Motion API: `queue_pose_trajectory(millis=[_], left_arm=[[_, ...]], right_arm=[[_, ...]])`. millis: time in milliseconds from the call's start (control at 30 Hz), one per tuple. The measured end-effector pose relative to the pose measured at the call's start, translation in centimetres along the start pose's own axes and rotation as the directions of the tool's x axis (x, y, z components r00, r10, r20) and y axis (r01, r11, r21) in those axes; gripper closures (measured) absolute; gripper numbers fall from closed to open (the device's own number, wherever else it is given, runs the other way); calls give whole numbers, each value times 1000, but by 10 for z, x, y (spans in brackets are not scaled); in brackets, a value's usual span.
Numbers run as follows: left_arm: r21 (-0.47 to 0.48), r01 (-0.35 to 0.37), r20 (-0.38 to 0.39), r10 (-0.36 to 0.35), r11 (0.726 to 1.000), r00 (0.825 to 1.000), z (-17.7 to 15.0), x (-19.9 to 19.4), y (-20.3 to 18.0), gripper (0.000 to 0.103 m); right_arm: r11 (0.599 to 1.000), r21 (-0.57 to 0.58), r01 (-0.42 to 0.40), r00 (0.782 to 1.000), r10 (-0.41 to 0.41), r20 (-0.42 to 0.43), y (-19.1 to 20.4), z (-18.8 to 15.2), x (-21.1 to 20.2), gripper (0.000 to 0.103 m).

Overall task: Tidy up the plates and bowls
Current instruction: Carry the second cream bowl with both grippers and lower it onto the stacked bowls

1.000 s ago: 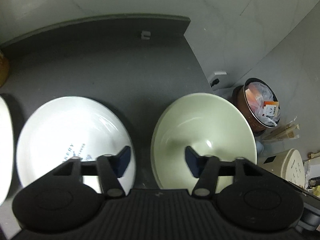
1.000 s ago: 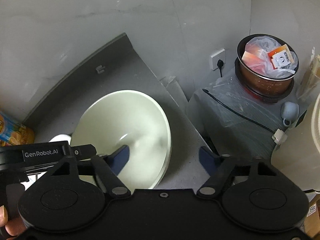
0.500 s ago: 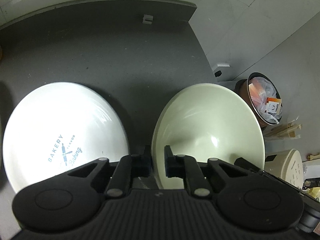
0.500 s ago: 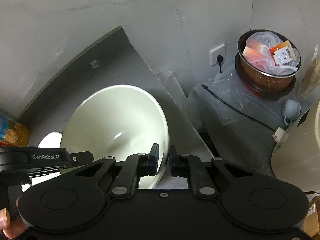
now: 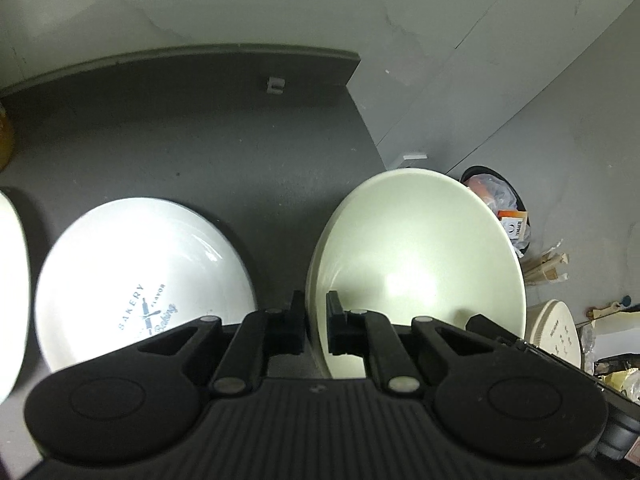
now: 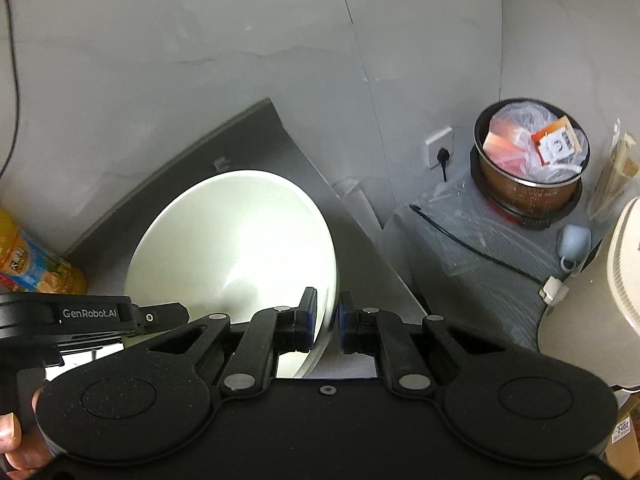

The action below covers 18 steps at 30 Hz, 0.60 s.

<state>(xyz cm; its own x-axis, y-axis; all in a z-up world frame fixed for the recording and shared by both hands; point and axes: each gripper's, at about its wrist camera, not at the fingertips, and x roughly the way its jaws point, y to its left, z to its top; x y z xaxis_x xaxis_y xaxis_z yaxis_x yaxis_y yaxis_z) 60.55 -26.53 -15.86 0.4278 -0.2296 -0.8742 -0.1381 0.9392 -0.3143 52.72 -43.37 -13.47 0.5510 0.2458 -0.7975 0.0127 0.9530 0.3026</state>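
Between both hand-held grippers [image 5: 316, 328] [image 6: 327, 326], bowl rim [image 5: 314, 280].

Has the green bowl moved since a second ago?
Yes. The green bowl has tipped up off the counter, its far rim now overlapping the bin.

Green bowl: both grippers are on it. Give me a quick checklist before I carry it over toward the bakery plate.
1. Left gripper shut on the green bowl rim, one pad inside, one outside: ok.
2. Right gripper shut on the opposite rim: ok.
3. Bowl clear of the counter: cannot tell, underside hidden.
4. Bowl empty: ok.
5. Bakery plate free of items on top: ok.
6. Gap between bowl and bakery plate: ok, apart.
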Motion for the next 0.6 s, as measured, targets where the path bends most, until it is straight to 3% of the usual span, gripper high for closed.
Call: queue_pose_trajectory(millis=[600], left_arm=[[49, 43, 71, -47, 998, 996, -31, -78, 36, 94]], right_arm=[[1000, -9, 1, 996, 0, 87, 45, -35, -60, 92]])
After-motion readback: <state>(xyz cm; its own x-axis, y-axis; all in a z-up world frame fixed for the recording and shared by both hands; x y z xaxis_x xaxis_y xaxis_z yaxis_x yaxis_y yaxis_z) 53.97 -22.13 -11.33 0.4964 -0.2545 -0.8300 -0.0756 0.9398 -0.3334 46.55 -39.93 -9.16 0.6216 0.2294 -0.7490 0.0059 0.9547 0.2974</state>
